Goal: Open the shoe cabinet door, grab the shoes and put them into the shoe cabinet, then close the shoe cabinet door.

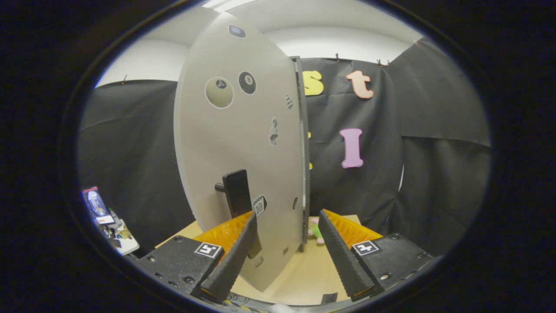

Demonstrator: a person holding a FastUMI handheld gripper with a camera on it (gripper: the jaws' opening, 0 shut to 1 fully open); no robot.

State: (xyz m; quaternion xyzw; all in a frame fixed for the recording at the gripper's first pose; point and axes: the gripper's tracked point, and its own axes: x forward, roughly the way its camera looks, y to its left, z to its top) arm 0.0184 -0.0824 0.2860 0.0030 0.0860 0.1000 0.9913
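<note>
The shoe cabinet door (236, 143) is seen swung out, edge-on, just ahead of the fingers on the wooden table (299, 278). Its dark handle (236, 193) lies just beyond the left finger. The gripper (286, 226) is held wide open, nothing grasped. A small pink-and-green item (316, 231), possibly the shoes, is glimpsed behind the door edge. Door handling is judged in hand; next, the handle must be cleared.

The gripper (289, 217) has 2 long, wedge-shaped fingers (343, 256) with fine ribbed ridges along their inner faces. Each finger sits on a black block (393, 256) with rounded corners and small round screws (384, 276) near the edges. Each block carries 1 square white tag (208, 249) printed with a black pattern. Behind the fingers, 2 ribbed orange panels (352, 230) slope up from the blocks.
</note>
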